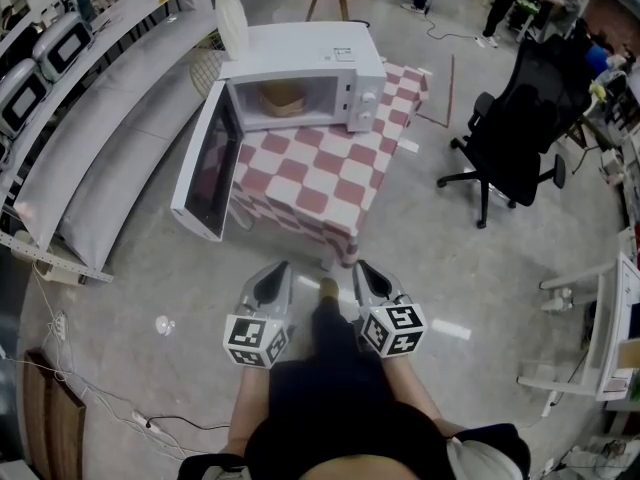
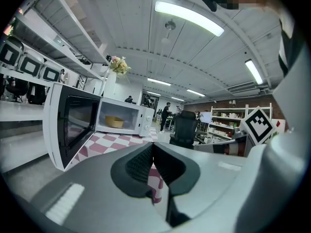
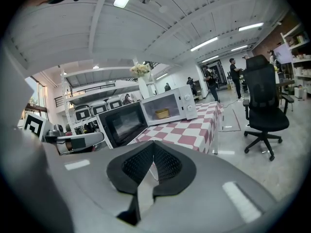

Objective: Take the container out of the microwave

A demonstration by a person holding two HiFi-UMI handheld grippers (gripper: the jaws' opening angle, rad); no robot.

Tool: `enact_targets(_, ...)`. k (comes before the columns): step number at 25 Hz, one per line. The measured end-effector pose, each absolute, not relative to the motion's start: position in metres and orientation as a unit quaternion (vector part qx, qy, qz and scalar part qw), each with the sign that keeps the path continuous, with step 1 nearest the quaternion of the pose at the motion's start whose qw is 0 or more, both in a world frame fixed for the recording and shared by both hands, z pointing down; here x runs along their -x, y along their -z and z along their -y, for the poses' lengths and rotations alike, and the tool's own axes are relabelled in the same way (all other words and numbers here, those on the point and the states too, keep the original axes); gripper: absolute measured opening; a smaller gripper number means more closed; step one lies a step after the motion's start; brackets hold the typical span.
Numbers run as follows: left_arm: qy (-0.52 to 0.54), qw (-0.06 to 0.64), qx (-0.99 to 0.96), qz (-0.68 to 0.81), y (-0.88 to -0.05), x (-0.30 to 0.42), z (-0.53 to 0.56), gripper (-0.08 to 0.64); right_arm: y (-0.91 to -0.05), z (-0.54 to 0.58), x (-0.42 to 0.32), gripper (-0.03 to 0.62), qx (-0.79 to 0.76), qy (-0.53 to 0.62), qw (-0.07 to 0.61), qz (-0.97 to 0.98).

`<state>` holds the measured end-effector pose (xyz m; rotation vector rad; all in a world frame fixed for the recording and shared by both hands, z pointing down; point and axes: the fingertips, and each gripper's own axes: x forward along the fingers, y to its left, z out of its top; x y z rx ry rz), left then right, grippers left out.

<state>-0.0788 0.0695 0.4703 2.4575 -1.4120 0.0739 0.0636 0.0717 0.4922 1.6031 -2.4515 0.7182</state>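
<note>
A white microwave [image 1: 300,73] stands on a table with a red-and-white checked cloth [image 1: 320,183], and its door [image 1: 208,168] hangs wide open to the left. Inside it sits a tan bowl-like container [image 1: 283,98], which also shows in the left gripper view [image 2: 114,122] and in the right gripper view [image 3: 162,113]. My left gripper [image 1: 280,270] and right gripper [image 1: 362,268] are side by side over the floor, short of the table's near edge. Both point at the table, well away from the microwave. In the left gripper view the left gripper [image 2: 152,145] is shut and empty, and in the right gripper view the right gripper [image 3: 153,144] is too.
A vase of flowers [image 1: 232,18] stands at the microwave's left rear. Long grey shelves [image 1: 100,138] run along the left. A black office chair [image 1: 520,133] is to the right of the table. Cables and a power strip [image 1: 145,423] lie on the floor at lower left.
</note>
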Motion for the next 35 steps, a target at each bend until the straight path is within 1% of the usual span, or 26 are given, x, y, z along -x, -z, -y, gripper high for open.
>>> enact_targets(35,-0.04,0.155,-0.845,0.511,-0.475,0.066,0.126,0.011,-0.501,0.127,-0.071,0.0,-0.5,-0.252,0.062,0.826)
